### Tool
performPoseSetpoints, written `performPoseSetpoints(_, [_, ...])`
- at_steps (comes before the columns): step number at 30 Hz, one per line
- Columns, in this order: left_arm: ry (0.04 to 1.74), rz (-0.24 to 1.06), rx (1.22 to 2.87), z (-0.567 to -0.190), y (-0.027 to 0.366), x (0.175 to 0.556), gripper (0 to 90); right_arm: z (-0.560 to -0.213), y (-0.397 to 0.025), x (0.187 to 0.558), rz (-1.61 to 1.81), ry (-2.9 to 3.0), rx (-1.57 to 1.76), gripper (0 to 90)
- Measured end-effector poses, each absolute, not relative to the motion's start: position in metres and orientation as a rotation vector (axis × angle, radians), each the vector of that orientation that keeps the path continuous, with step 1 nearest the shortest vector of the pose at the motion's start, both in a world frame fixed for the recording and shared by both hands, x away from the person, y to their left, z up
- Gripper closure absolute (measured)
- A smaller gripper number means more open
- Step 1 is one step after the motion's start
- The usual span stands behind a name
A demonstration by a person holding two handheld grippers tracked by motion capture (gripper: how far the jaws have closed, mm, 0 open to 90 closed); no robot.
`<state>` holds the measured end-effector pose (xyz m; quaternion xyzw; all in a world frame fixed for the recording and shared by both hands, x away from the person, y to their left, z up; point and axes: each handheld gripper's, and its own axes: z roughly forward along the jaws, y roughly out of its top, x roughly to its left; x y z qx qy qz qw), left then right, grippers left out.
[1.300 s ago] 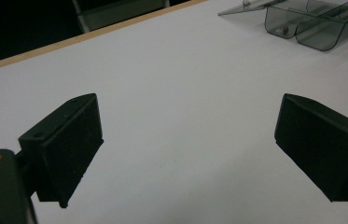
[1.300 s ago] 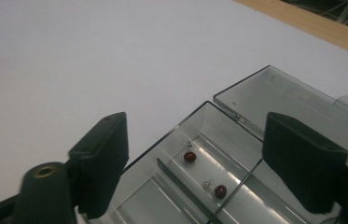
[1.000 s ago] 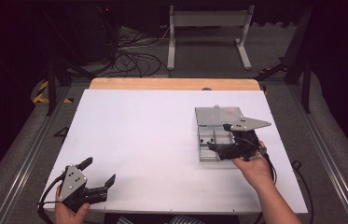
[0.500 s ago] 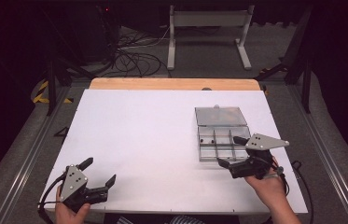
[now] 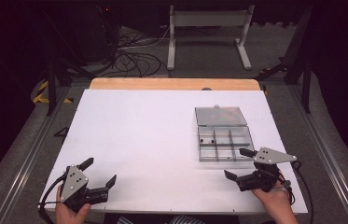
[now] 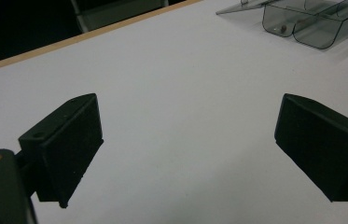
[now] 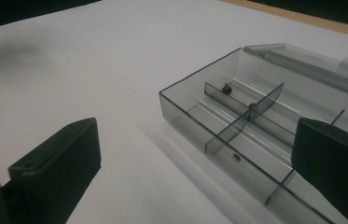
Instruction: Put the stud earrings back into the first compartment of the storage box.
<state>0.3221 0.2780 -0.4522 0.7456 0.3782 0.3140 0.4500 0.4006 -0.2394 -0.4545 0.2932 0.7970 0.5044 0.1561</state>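
High view: I'm seeing my right gripper [image 5: 240, 164] pulled back off the clear compartment box [image 5: 223, 135], now hovering just beside its near edge, jaws wide and empty. Left gripper [image 5: 99, 172] is staying at the bench's [image 5: 153, 130] near-left corner, jaws wide too.

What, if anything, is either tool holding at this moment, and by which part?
Nothing is held. The left tool and the right tool both stand open over the bare white table, the right one beside the open compartment box.
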Motion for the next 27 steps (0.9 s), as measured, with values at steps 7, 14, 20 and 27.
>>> performPoseSetpoints(7, [0.929, 0.783, 1.85, -0.452, 0.278, 0.322, 8.0, -0.471, -0.246, 0.397, 1.42, 2.289, 0.862, 1.6])
performPoseSetpoints(14, [0.931, 0.771, 1.853, -0.453, 0.277, 0.322, 8.0, -0.487, -0.25, 0.395, 1.401, 2.317, 0.882, 0.5])
performPoseSetpoints(20, [0.929, 0.771, 1.856, -0.453, 0.277, 0.323, 7.9, -0.49, -0.248, 0.394, 1.366, 2.337, 0.868, 0.4])
performPoseSetpoints(27, [0.927, 0.766, 1.858, -0.453, 0.277, 0.323, 8.0, -0.486, -0.248, 0.394, 1.373, 2.298, 0.872, 0.4])
